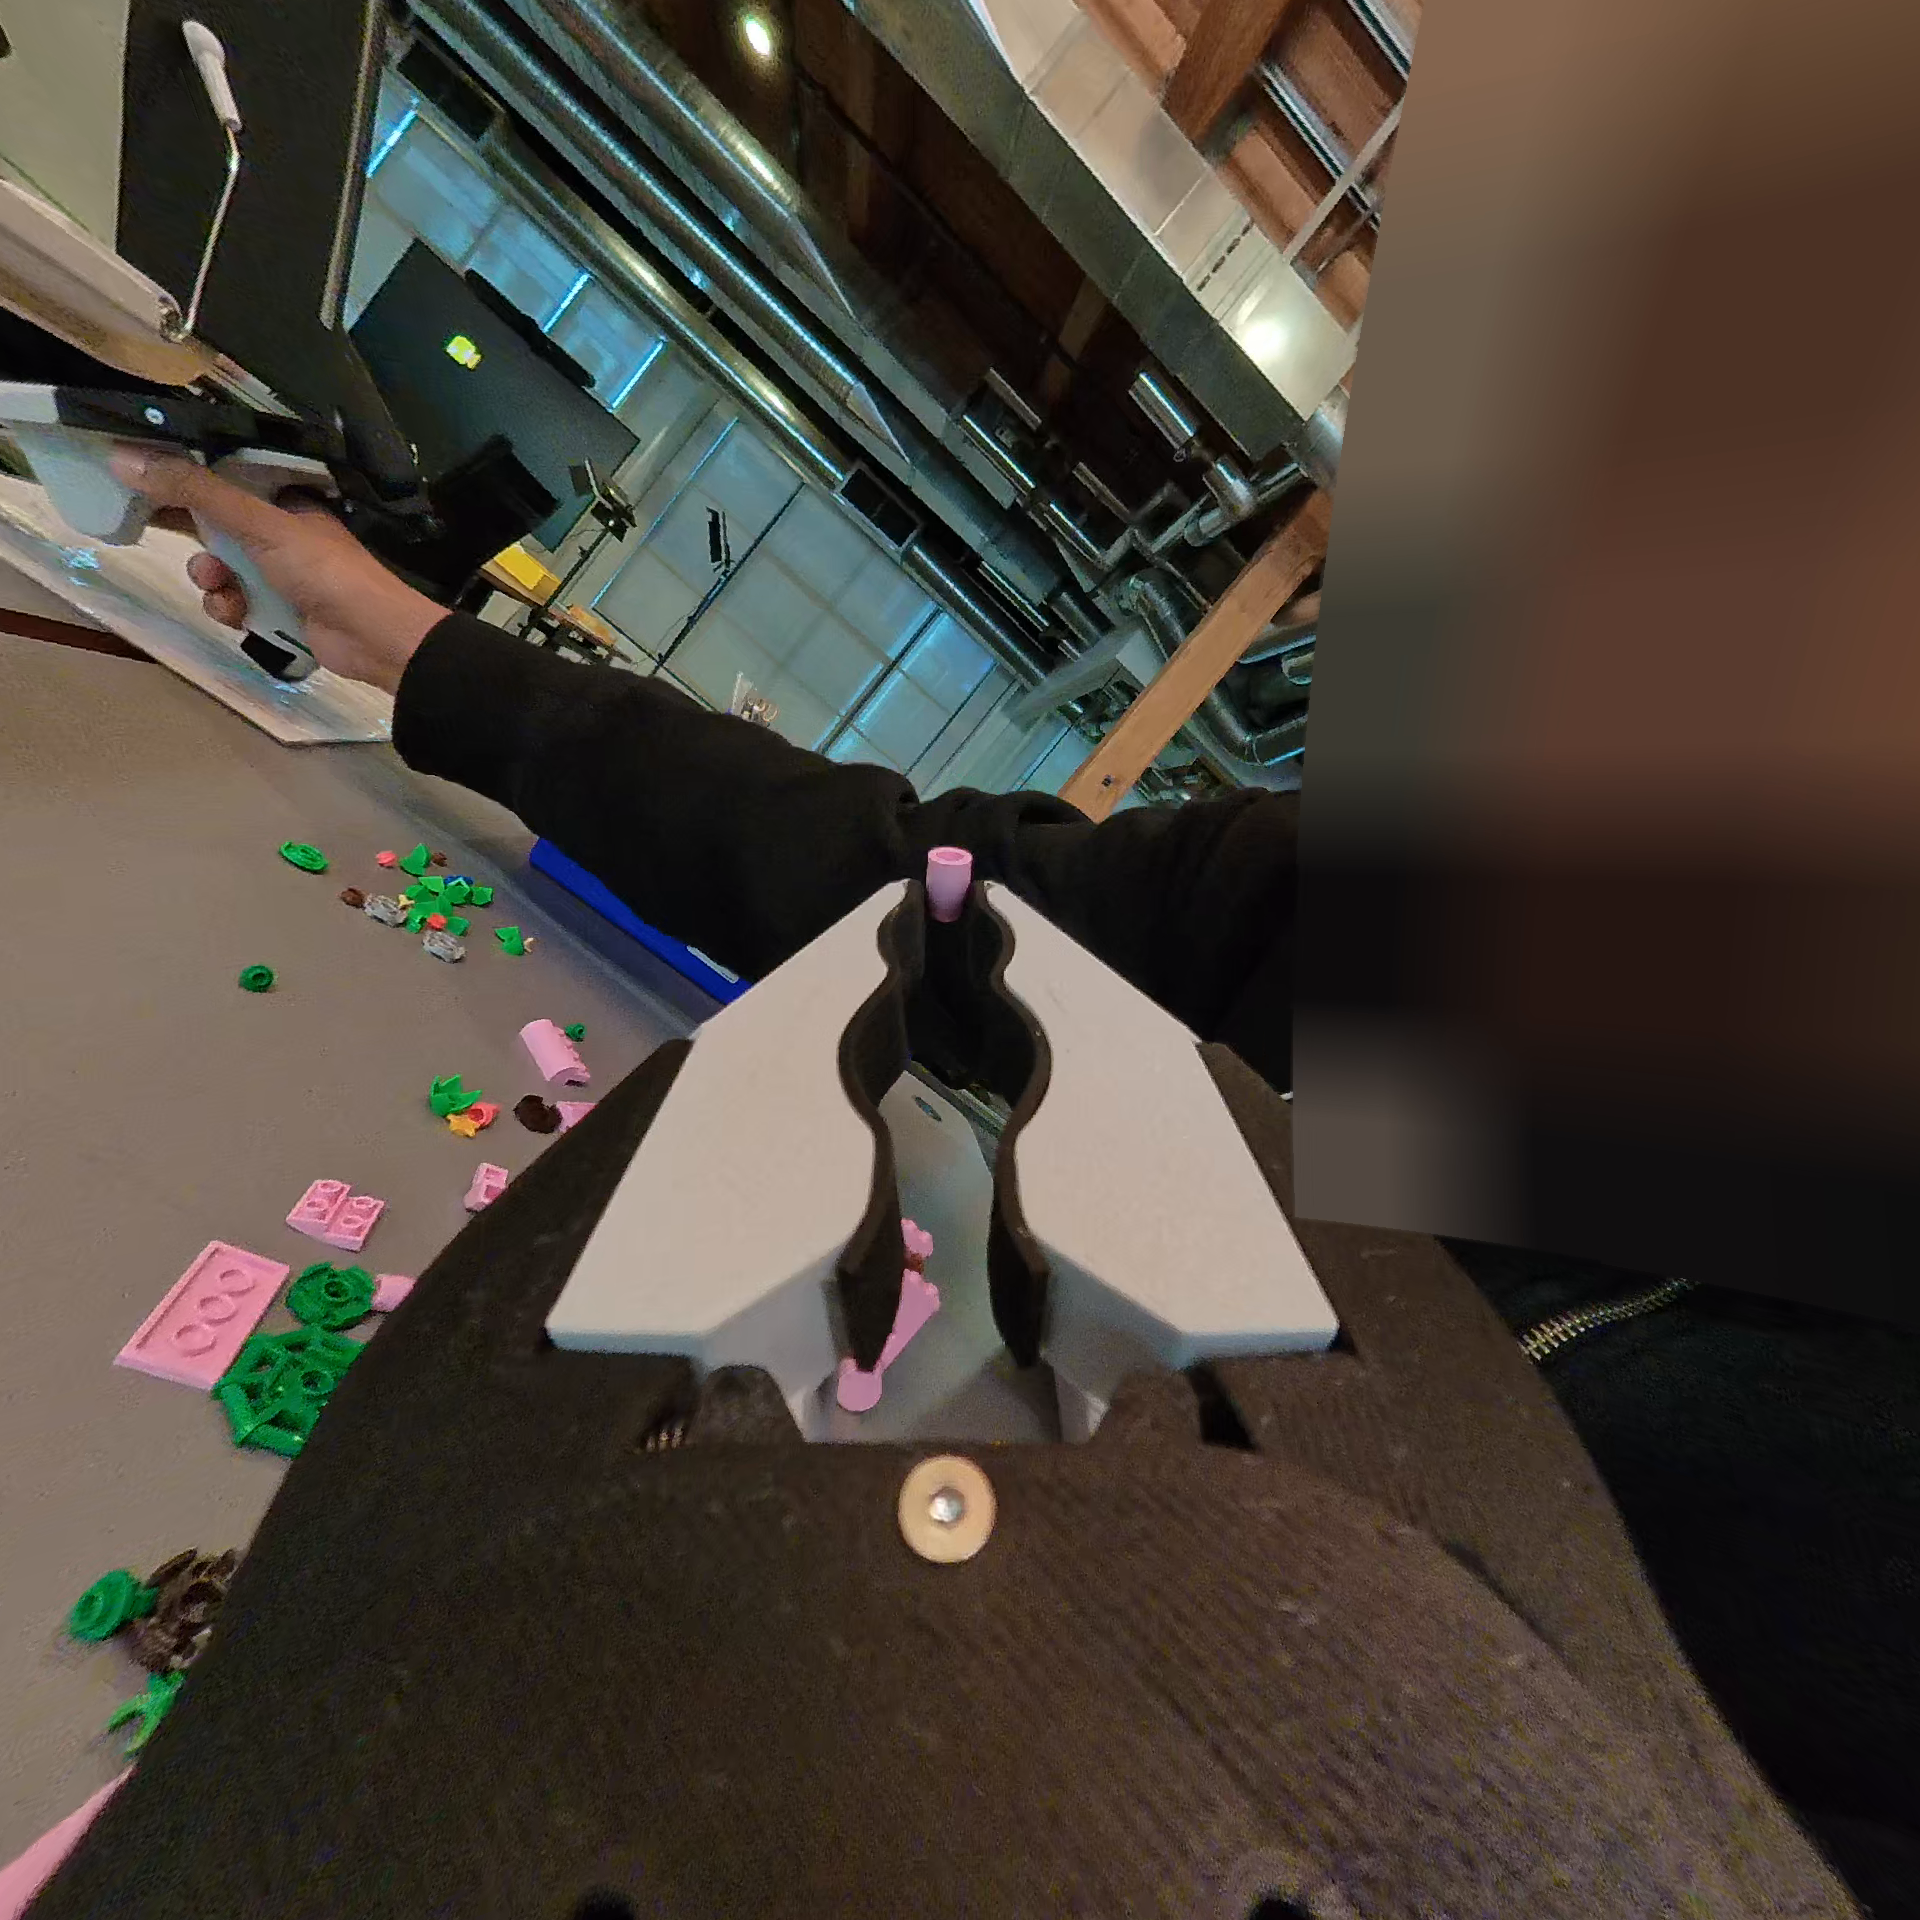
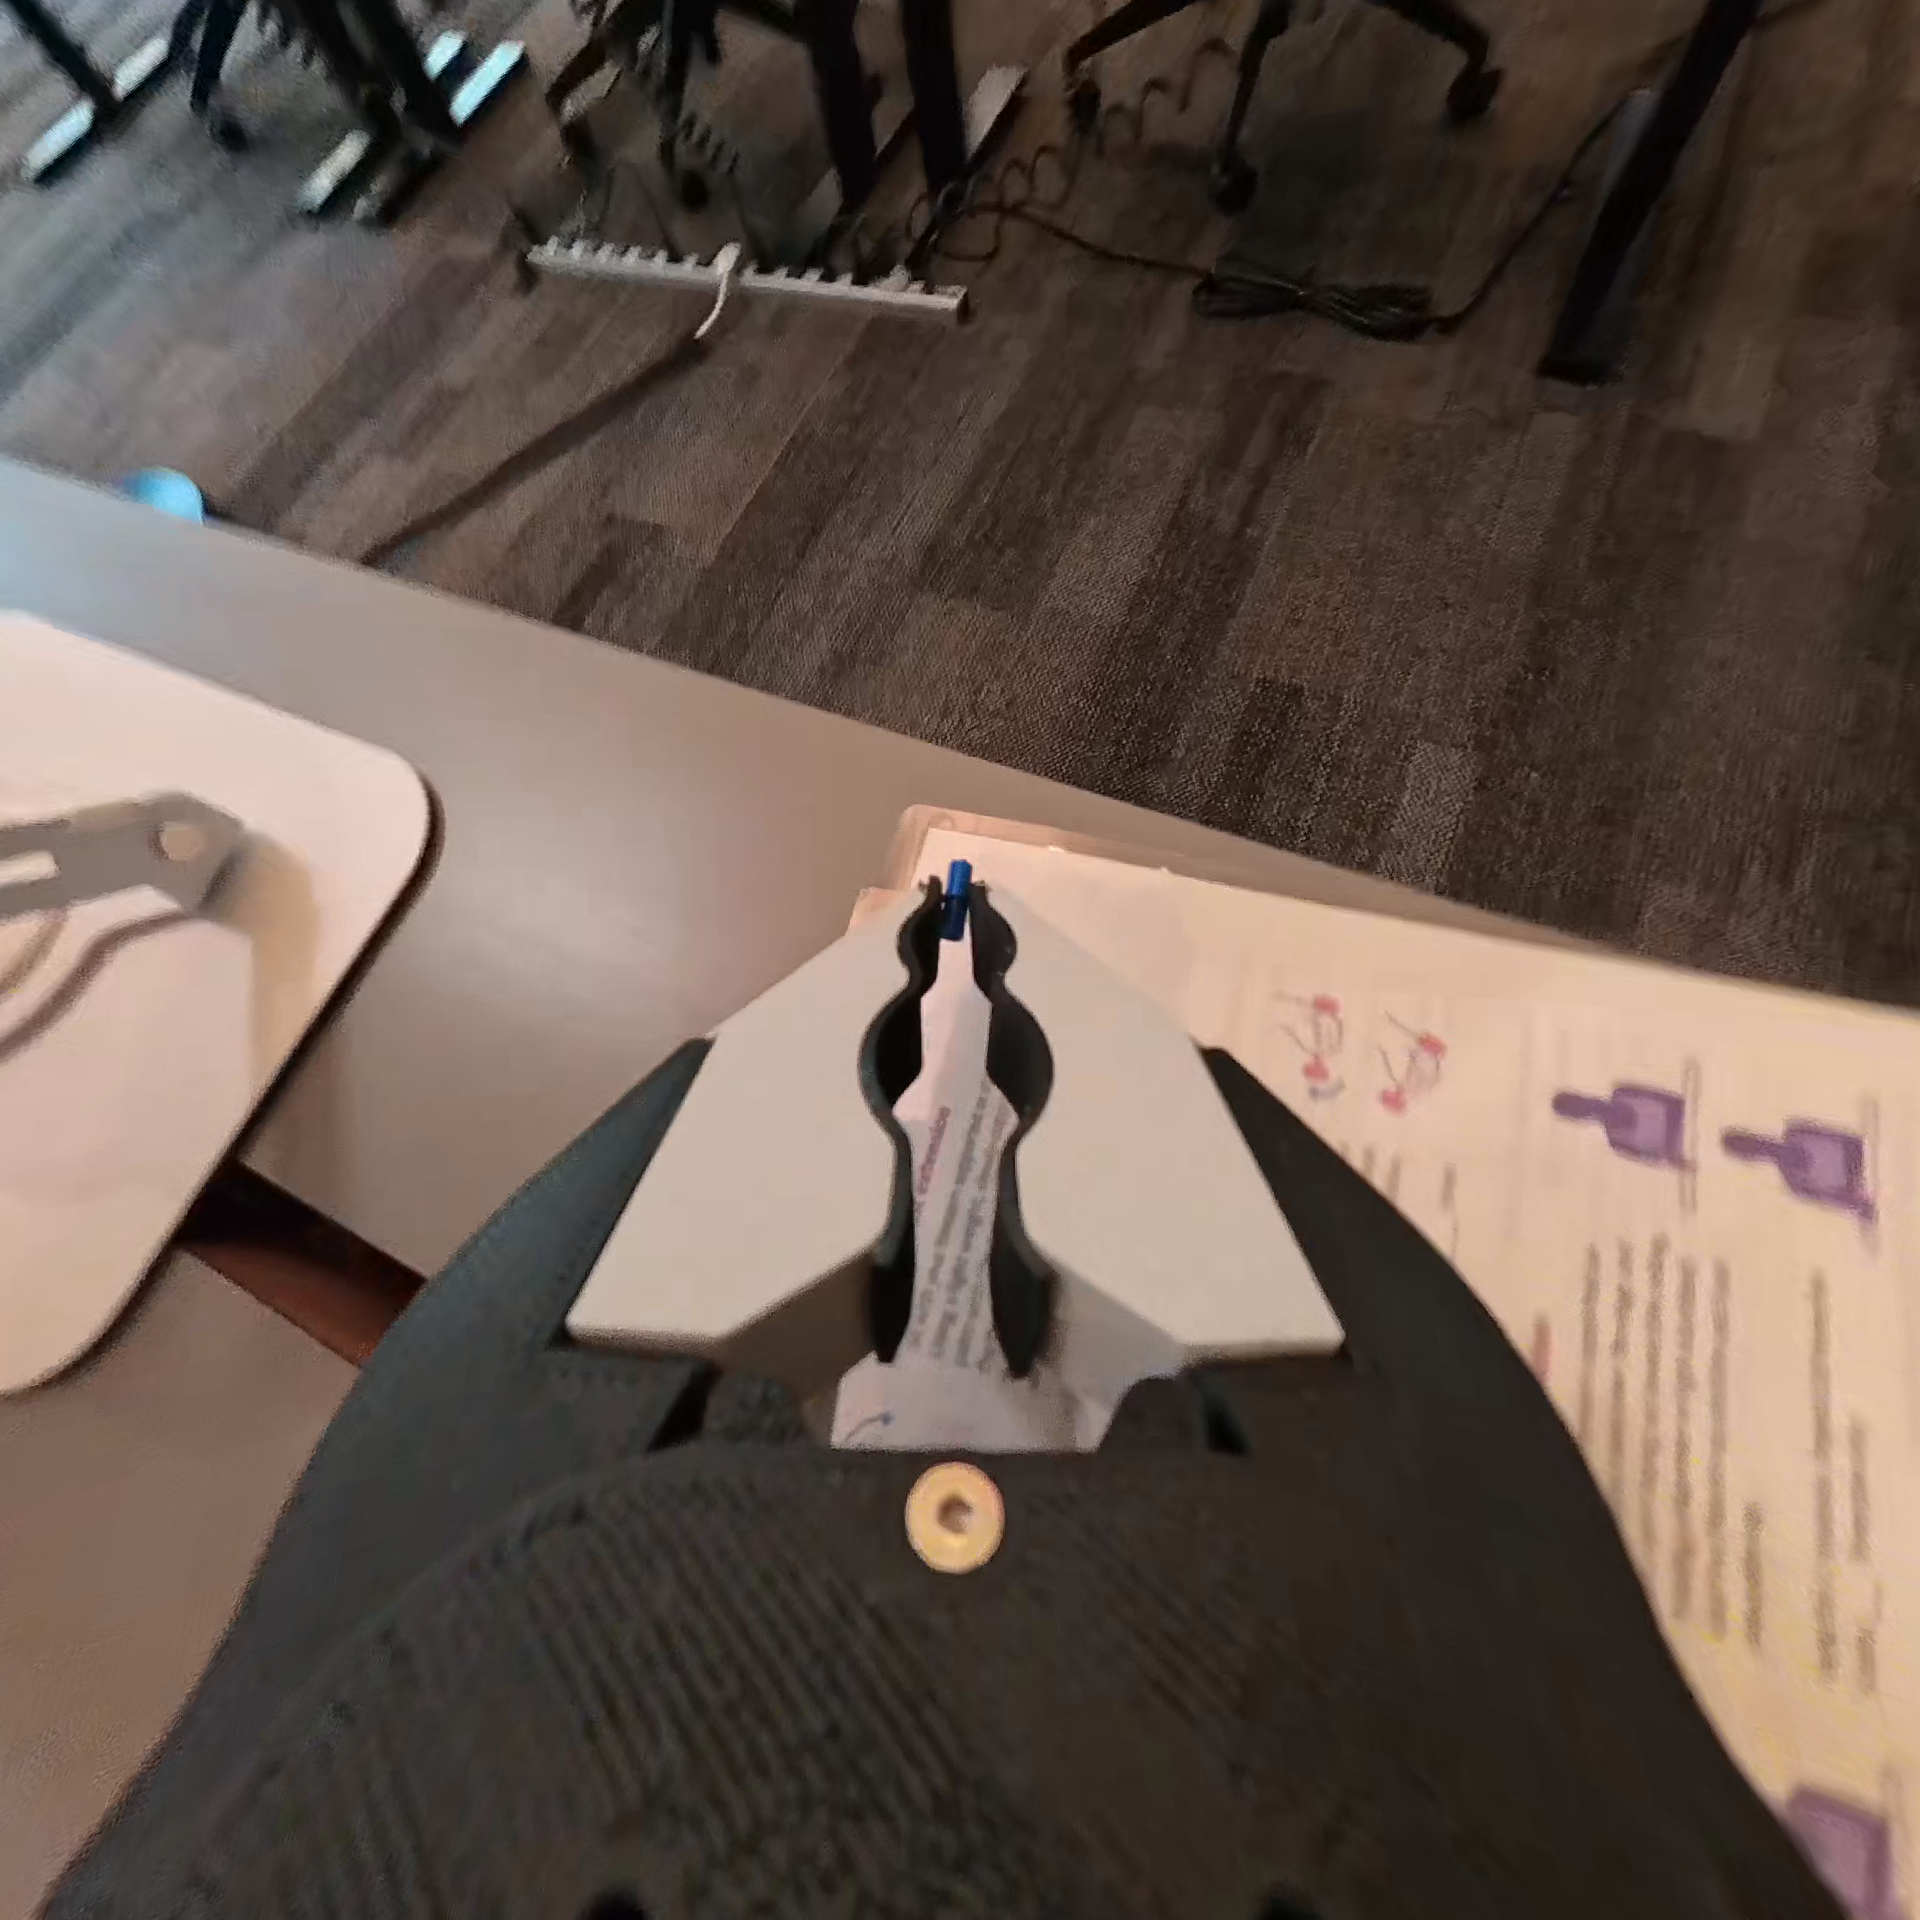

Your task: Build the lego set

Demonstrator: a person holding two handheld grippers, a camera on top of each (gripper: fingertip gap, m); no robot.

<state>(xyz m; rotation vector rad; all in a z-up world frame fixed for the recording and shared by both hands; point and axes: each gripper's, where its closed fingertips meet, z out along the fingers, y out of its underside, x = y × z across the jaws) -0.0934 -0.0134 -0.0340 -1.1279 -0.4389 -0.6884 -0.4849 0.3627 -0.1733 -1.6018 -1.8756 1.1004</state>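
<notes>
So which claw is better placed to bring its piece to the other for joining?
Probably the right. The right claw pinches a small blue pin above the instruction sheet, away from the loose bricks. The left claw, gripping a pink round piece, is raised over them.

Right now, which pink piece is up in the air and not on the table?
The small pink tube. The left hand-held gripper pinches it at its tips, above the table, while the flat pink plate and other pink bricks lie loose there.
</notes>
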